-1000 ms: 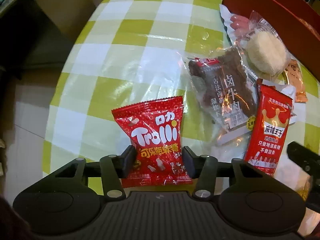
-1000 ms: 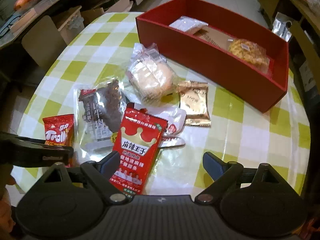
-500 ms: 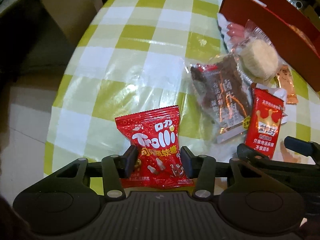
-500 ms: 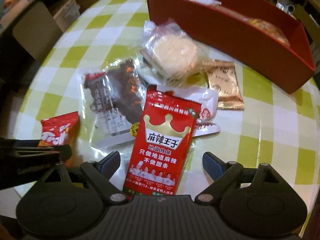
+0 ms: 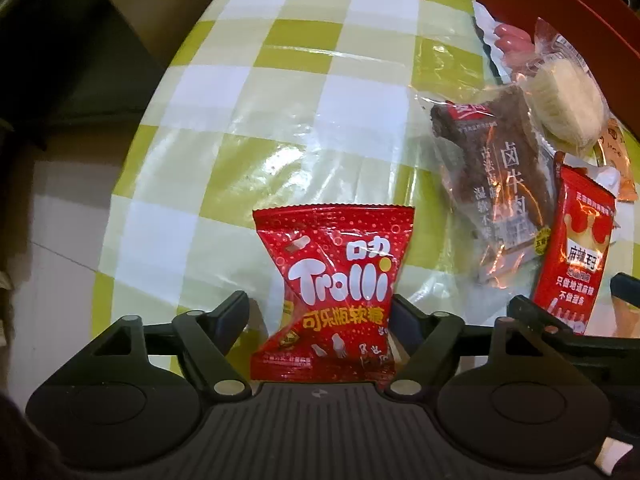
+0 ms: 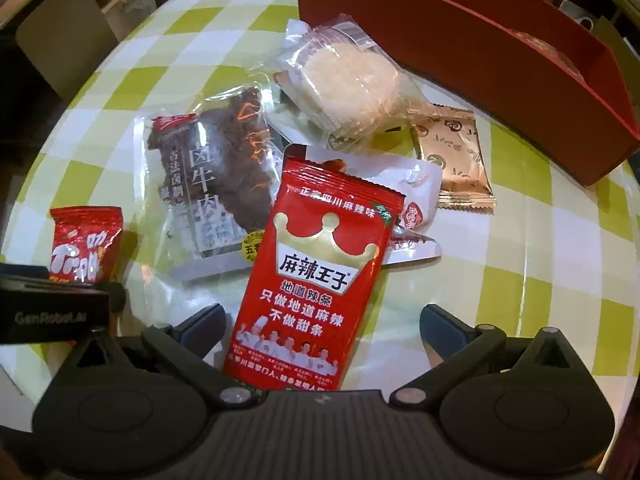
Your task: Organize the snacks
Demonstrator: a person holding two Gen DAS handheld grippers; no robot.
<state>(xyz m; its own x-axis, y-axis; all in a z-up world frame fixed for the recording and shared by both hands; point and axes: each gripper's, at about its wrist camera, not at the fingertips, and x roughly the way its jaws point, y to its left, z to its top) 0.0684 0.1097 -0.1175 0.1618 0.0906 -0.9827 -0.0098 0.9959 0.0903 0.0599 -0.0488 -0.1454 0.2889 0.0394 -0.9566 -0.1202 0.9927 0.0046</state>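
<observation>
The Trolli packet (image 5: pixel 332 300) lies flat on the checked worktop (image 5: pixel 280 120), light, soft and crinkly, best pinched across its lower middle. The left tongs (image 5: pixel 318 312) have just been spreading and straddle it loosely. The right tongs (image 6: pixel 322 320), spread wide, flank the red crown pouch (image 6: pixel 320 276) without pressing.

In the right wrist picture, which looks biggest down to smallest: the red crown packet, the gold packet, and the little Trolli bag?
1. Red crown packet, though it lies nearest the camera, which inflates it.
2. and 3. Gold packet and Trolli bag look alike; the Trolli bag is partly hidden, so no ranking.
</observation>
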